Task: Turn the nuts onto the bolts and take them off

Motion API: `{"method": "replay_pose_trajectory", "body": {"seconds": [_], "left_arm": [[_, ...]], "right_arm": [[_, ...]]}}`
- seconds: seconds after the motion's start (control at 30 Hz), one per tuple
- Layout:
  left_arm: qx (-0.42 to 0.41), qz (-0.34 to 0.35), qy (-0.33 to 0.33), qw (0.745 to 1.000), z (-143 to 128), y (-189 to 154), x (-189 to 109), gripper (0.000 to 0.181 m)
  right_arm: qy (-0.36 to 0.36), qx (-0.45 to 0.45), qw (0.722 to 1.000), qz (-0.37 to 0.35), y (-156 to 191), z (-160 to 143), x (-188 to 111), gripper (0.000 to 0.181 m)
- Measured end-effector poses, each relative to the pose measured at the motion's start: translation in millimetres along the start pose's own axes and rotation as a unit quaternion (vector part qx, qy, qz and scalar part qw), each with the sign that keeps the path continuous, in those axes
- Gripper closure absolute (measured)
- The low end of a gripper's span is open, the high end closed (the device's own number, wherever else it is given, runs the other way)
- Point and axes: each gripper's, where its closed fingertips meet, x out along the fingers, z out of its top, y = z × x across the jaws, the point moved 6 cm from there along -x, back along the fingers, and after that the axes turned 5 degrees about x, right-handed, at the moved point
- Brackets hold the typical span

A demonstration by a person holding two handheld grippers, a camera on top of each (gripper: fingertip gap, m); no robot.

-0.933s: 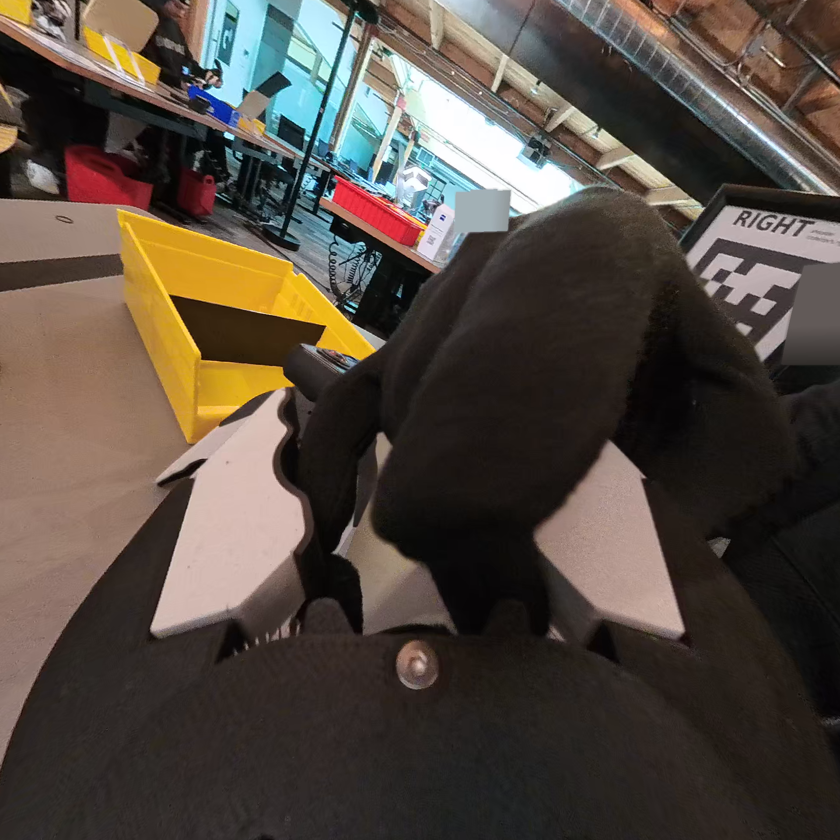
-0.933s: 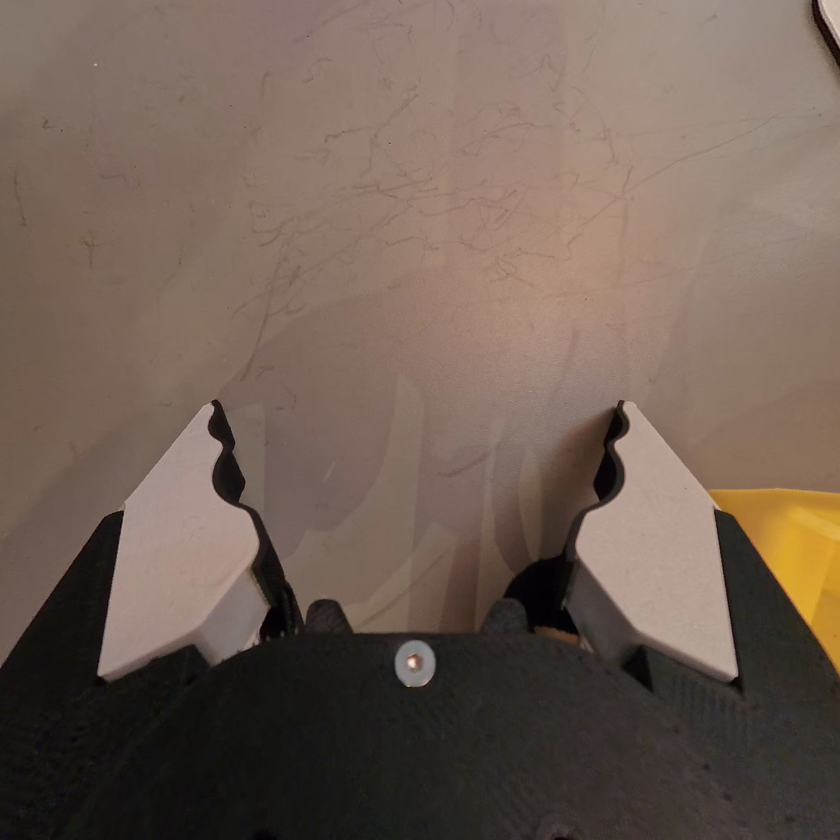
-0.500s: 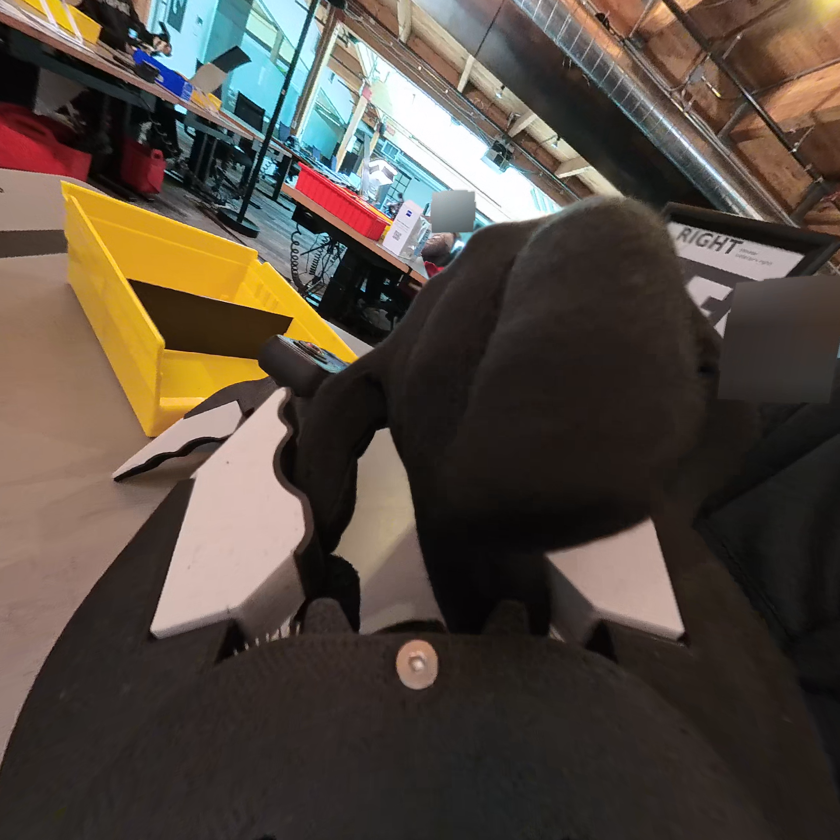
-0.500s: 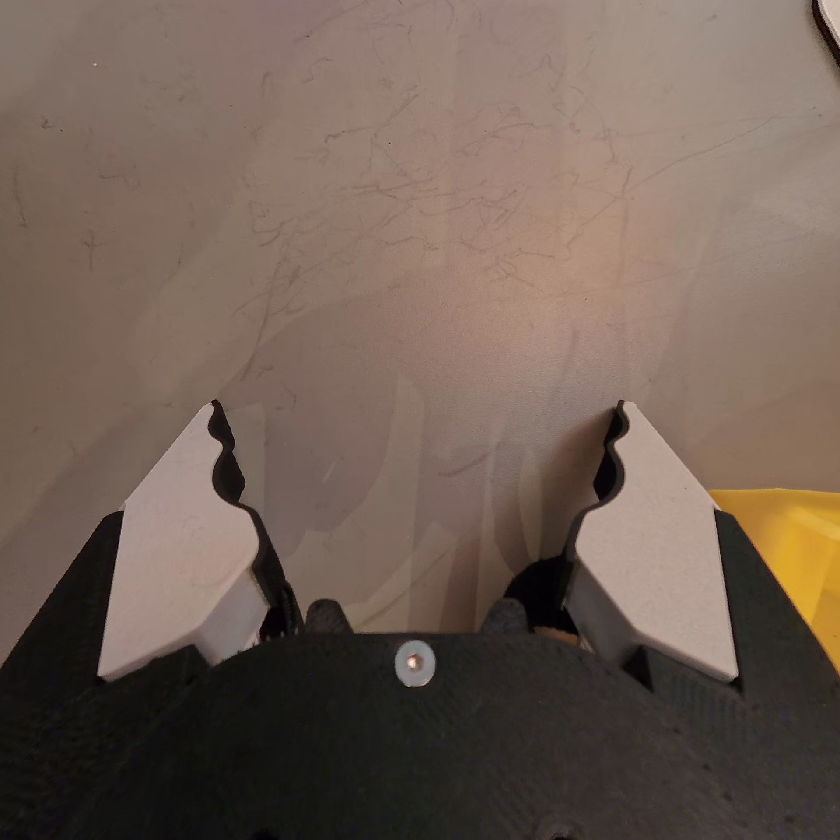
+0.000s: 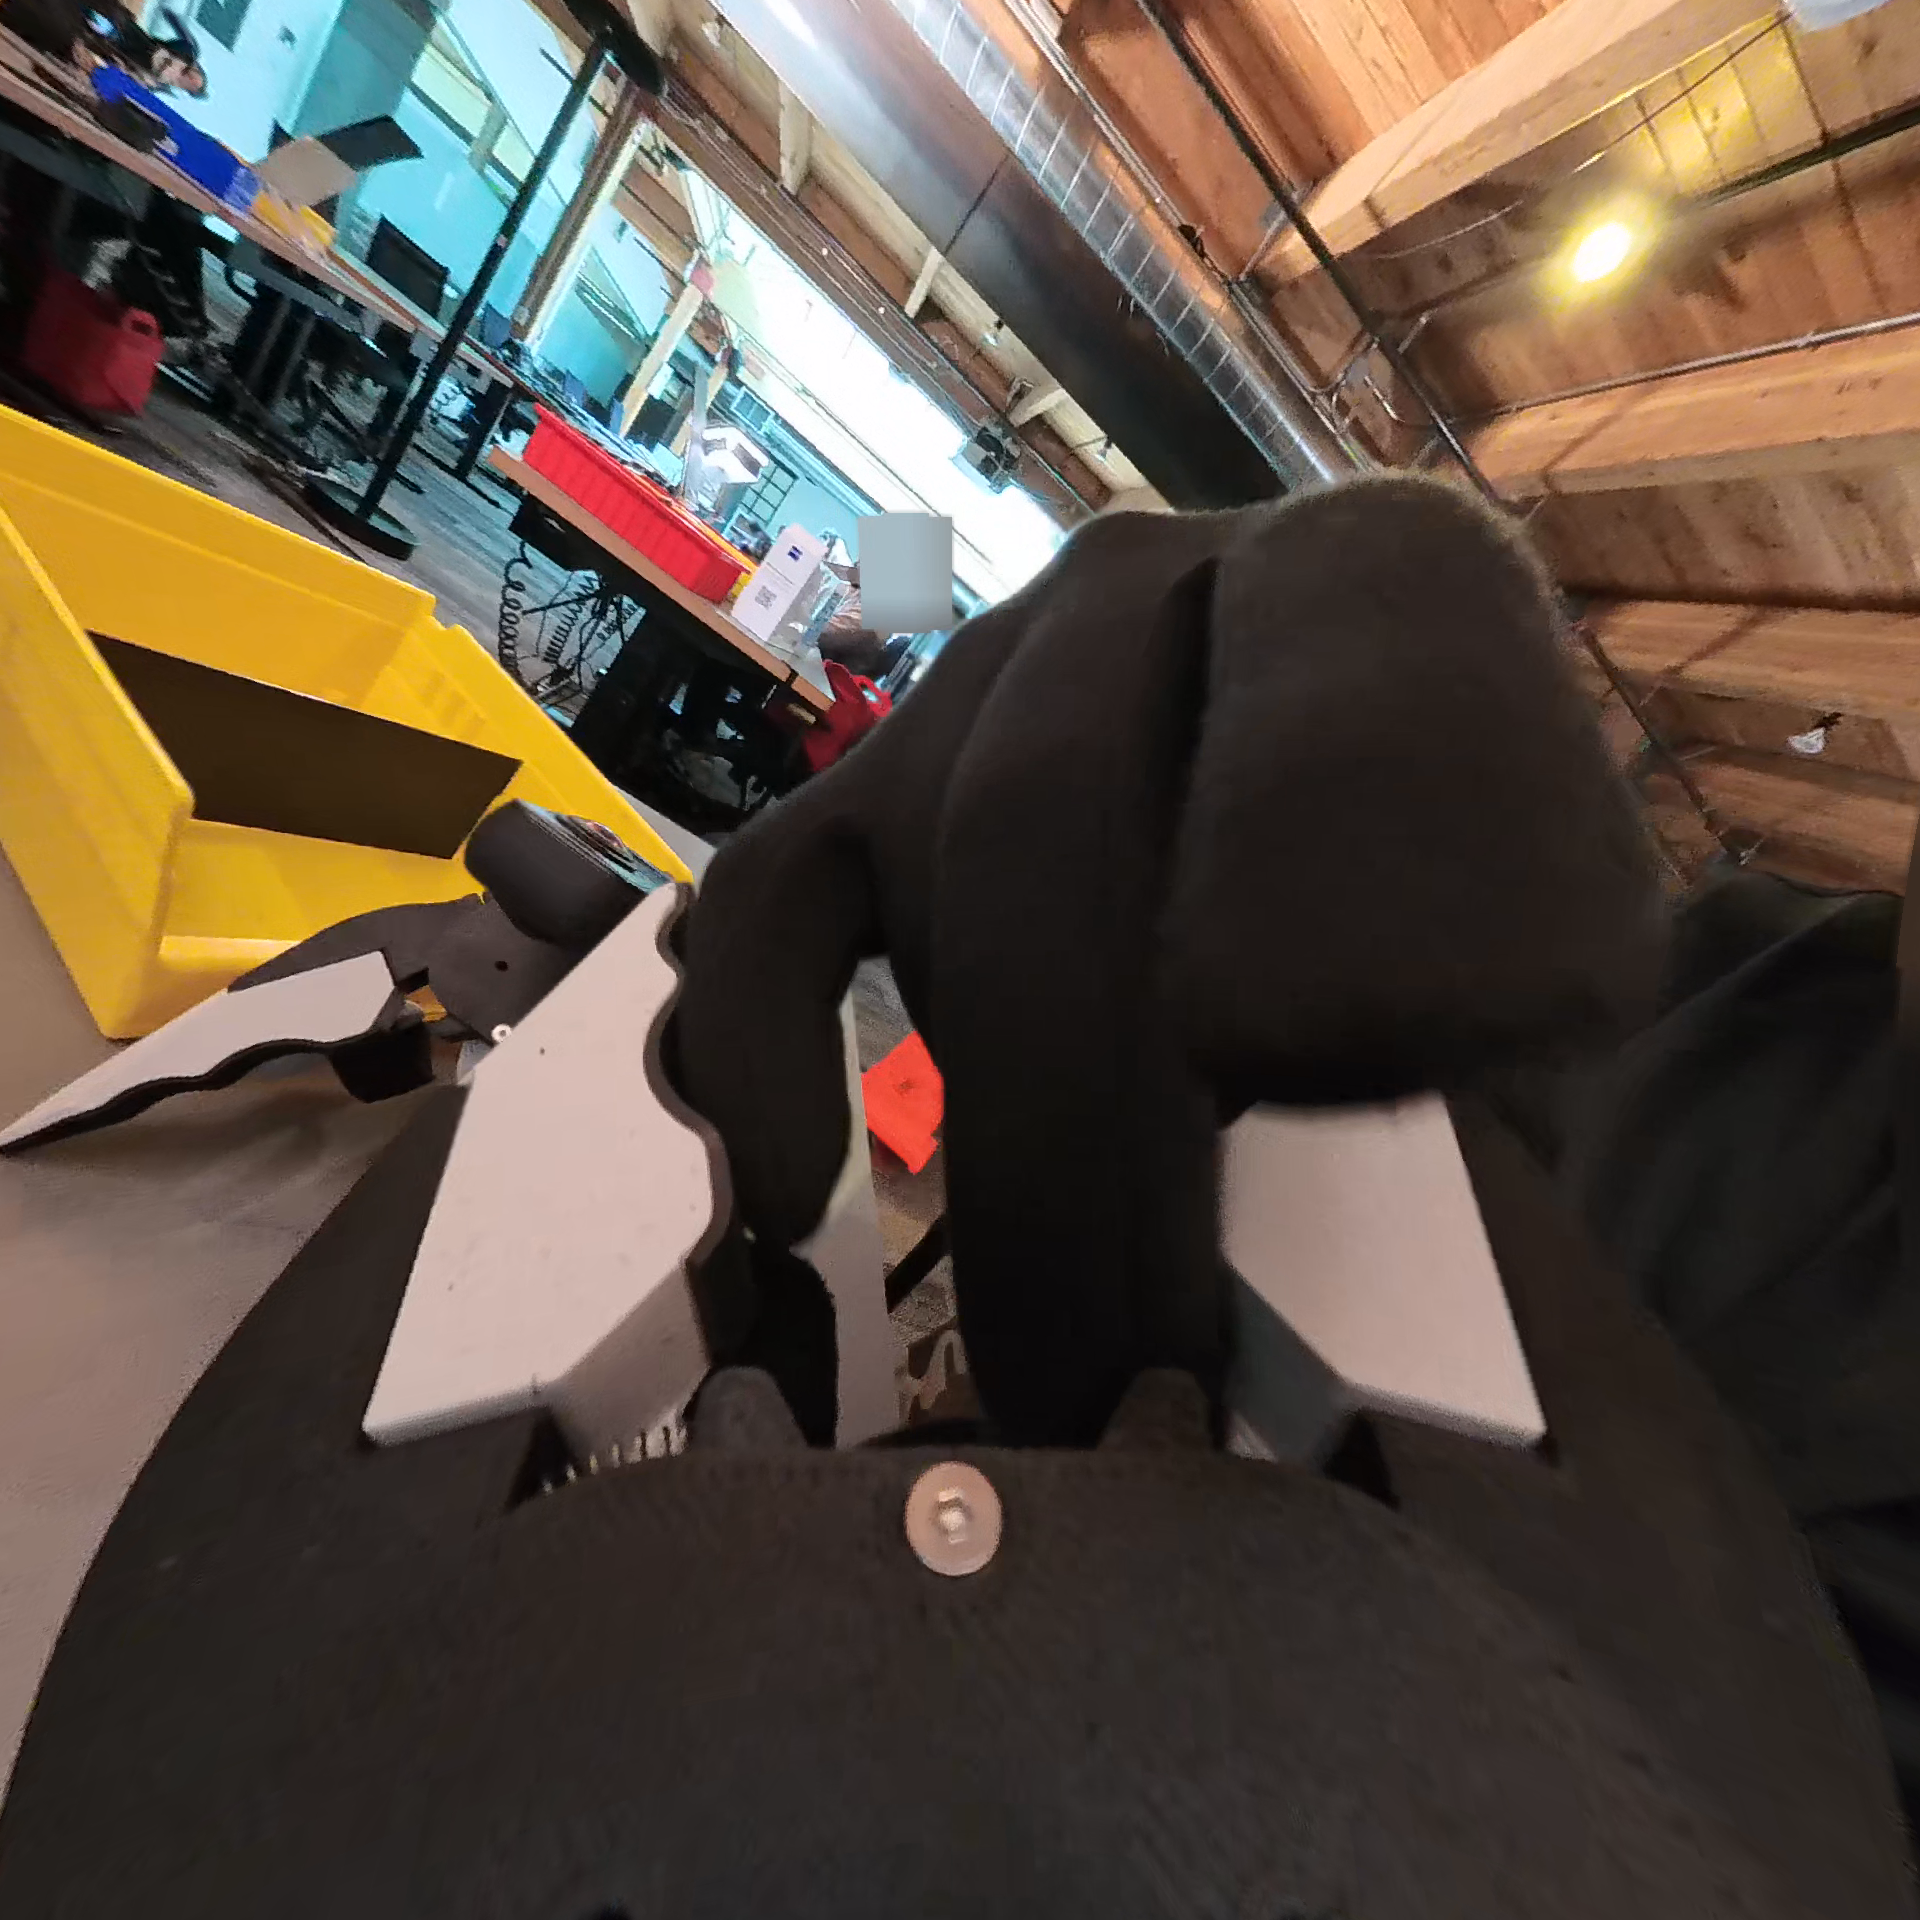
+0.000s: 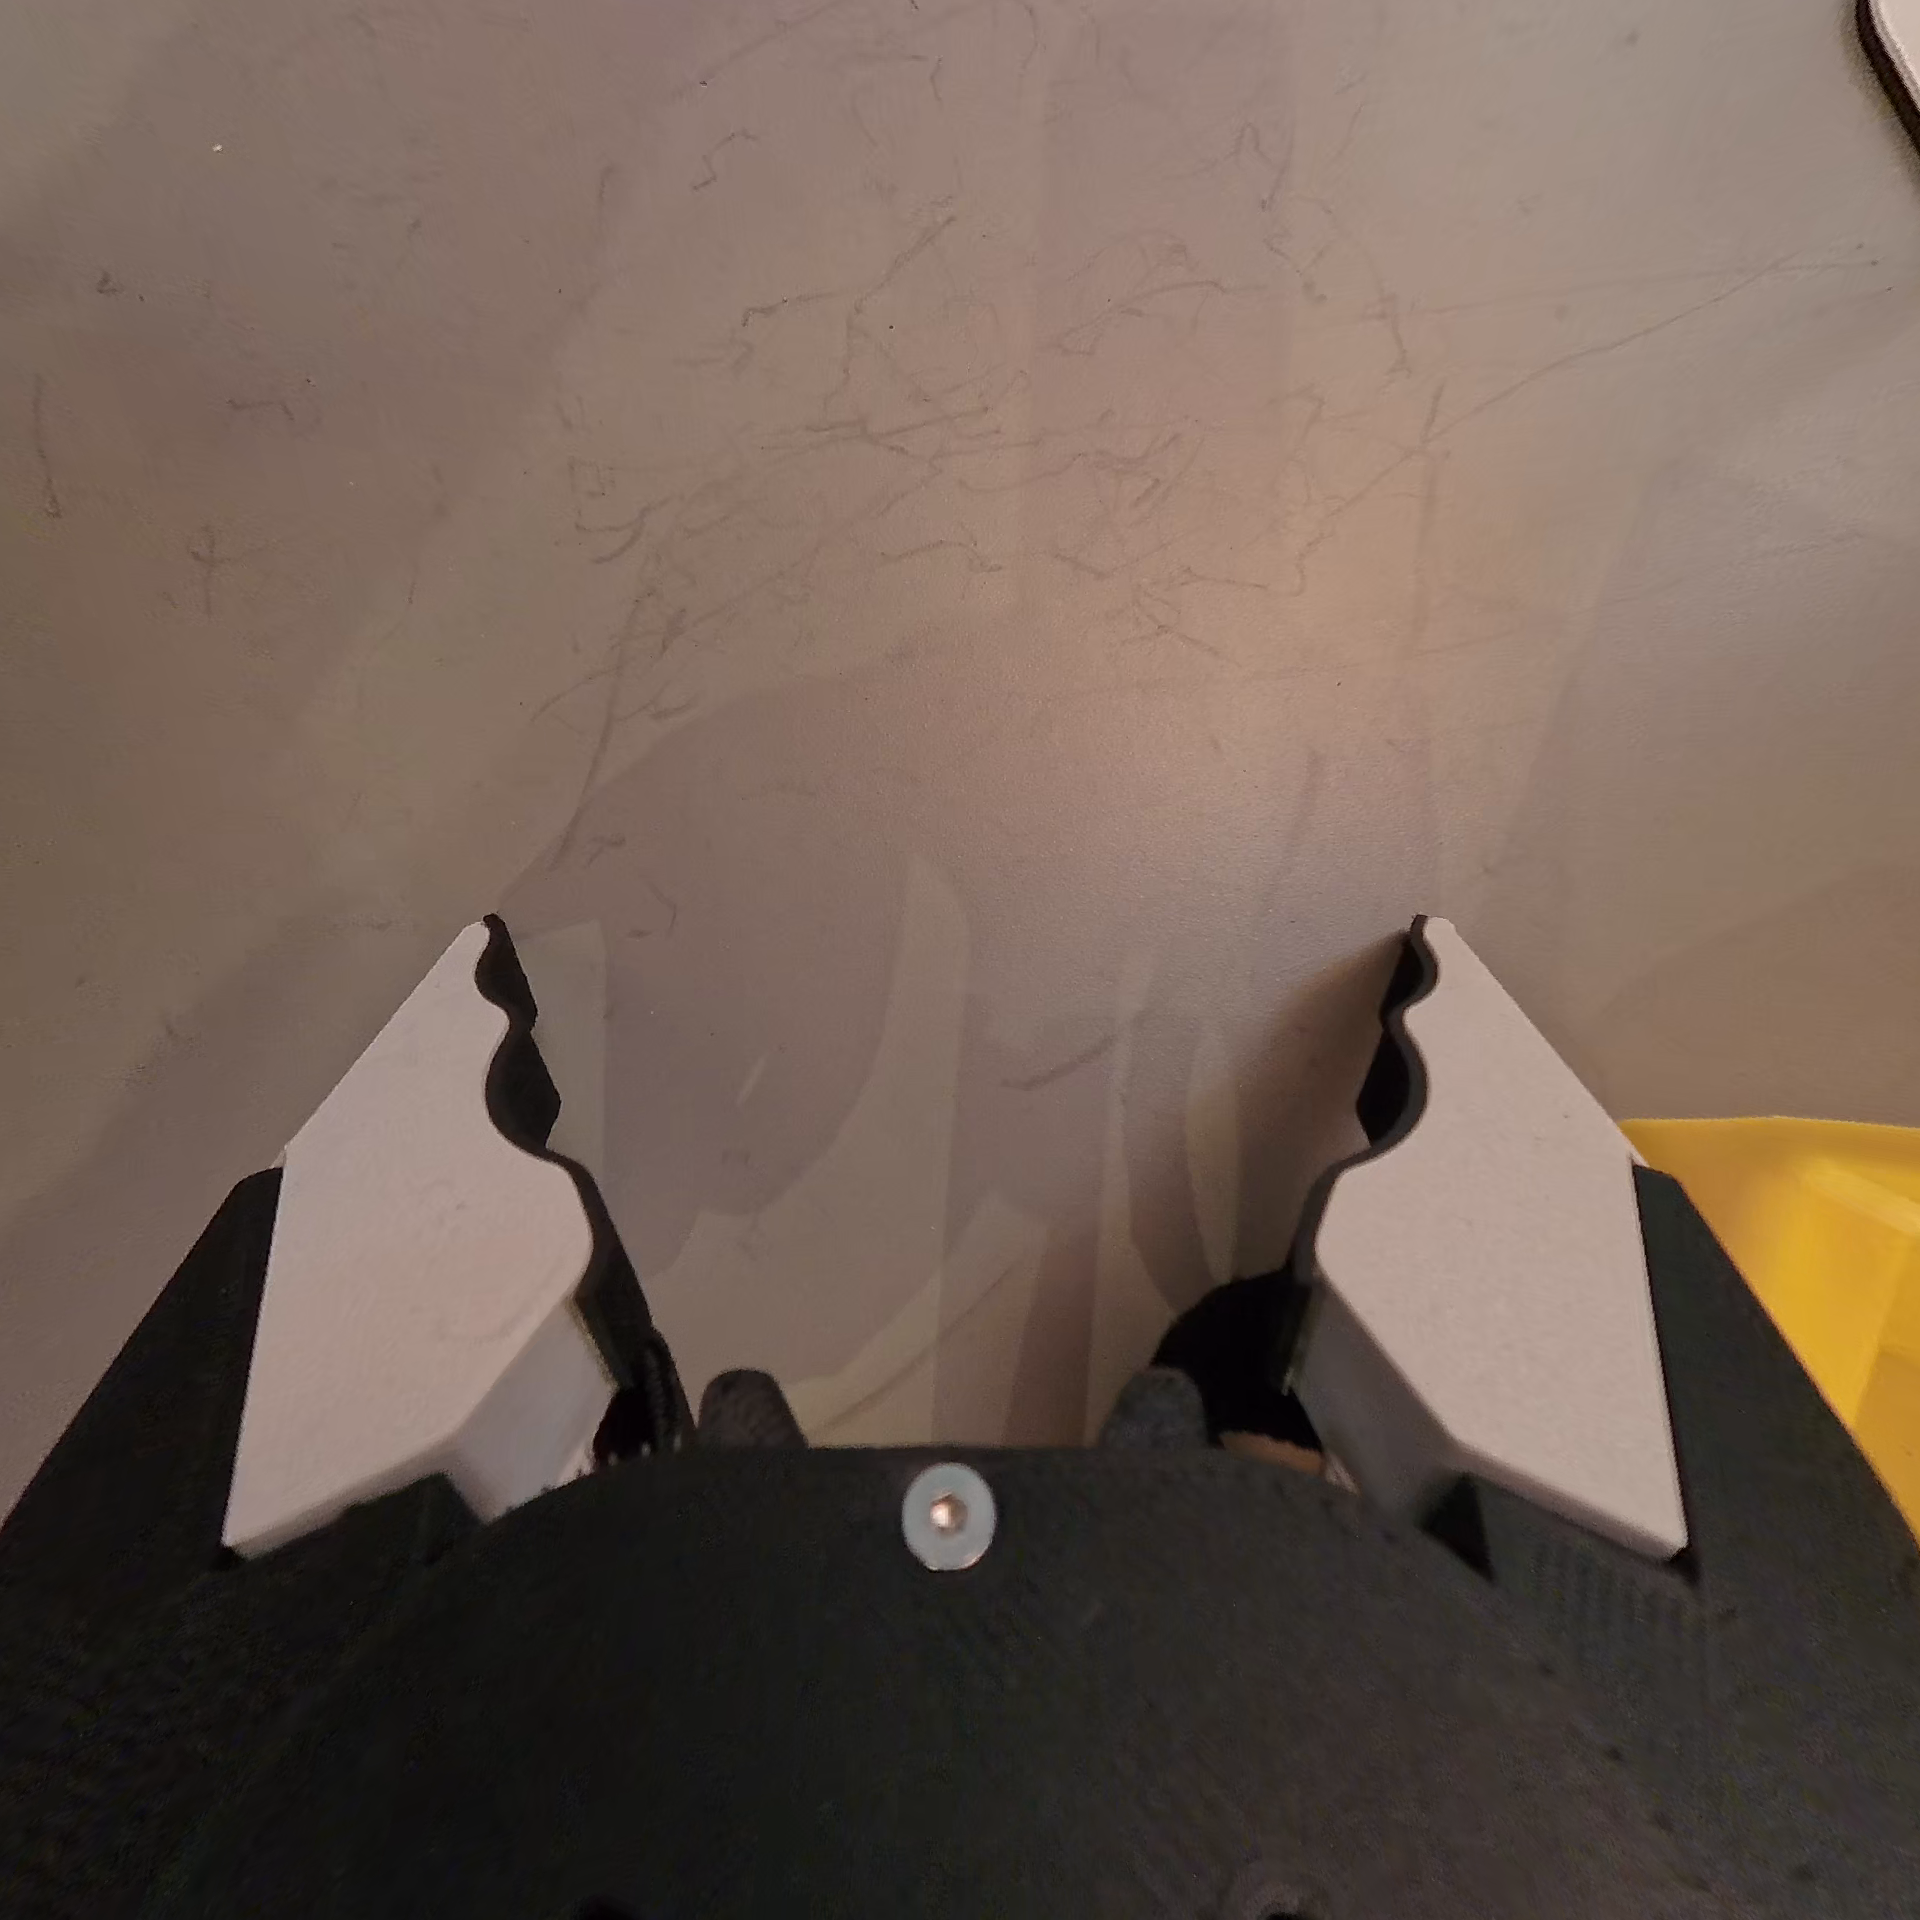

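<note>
No nuts or bolts show in either view. My left gripper (image 5: 1049,997) is open and tilted up off the grey table (image 5: 156,1299). A black-gloved hand (image 5: 1299,831) reaches between its jaws and covers the right fingertip. My right gripper (image 6: 956,920) is open and empty, lying low over the bare scratched table (image 6: 935,416). One of its white fingers (image 5: 239,1023) also shows at the left of the left wrist view, lying on the table in front of the yellow bin.
A yellow plastic bin (image 5: 104,727) stands on the table at the left, with a dark sheet inside; its corner shows in the right wrist view (image 6: 1818,1247). Beyond the table edge are workbenches with a red tray (image 5: 623,509) and a black pole.
The left wrist view has tilted up and swung right, so the bin has slid left and the right gripper's marker card has left the view. The gloved hand stays between the jaws. The right gripper has not moved.
</note>
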Motion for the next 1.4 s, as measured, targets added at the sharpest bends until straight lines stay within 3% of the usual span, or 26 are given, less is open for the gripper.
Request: {"method": "replay_pose_trajectory", "body": {"seconds": [0.03,0.17,0.3,0.5,0.63,0.73,0.8,0.93,1.0,1.1,1.23,1.33,1.4], "left_arm": [[-0.003,0.002,-0.007,1.0,2,2,-2,0.085],[-0.006,0.043,-0.107,0.993,23,10,-19,0.092],[0.071,0.149,-0.148,0.975,45,13,-38,0.092],[0.137,0.277,-0.177,0.934,57,11,-51,0.097],[0.182,0.28,-0.184,0.925,67,1,-62,0.107],[0.219,0.257,-0.193,0.921,73,-11,-64,0.118],[0.26,0.241,-0.193,0.915,77,-20,-65,0.097],[0.318,0.211,-0.18,0.907,83,-34,-71,0.091],[0.311,0.197,-0.201,0.908,88,-37,-79,0.073],[0.349,0.079,-0.221,0.907,97,-69,-84,0.097],[0.333,-0.059,-0.213,0.917,98,-101,-78,0.122],[0.311,-0.139,-0.208,0.917,89,-110,-69,0.128],[0.292,-0.14,-0.183,0.928,83,-104,-60,0.125]], "right_arm": [[0.0,0.0,1.0,0.0,0,0,0,0.025],[0.0,0.0,1.0,0.0,0,0,0,0.025],[0.0,0.0,1.0,0.0,0,0,0,0.025],[0.0,0.0,1.0,0.0,0,0,0,0.025],[0.0,0.0,1.0,0.0,0,0,0,0.025],[0.0,0.0,1.0,0.0,0,0,0,0.025],[0.0,0.0,1.0,0.0,0,0,0,0.025],[0.0,0.0,1.0,0.0,0,0,0,0.025],[0.0,0.0,1.0,0.0,0,0,0,0.025],[0.0,0.0,1.0,0.0,0,0,0,0.025],[0.0,0.0,1.0,0.0,0,0,0,0.025],[0.0,0.0,1.0,0.0,0,0,0,0.025],[0.0,0.0,1.0,0.0,0,0,0,0.025]]}}
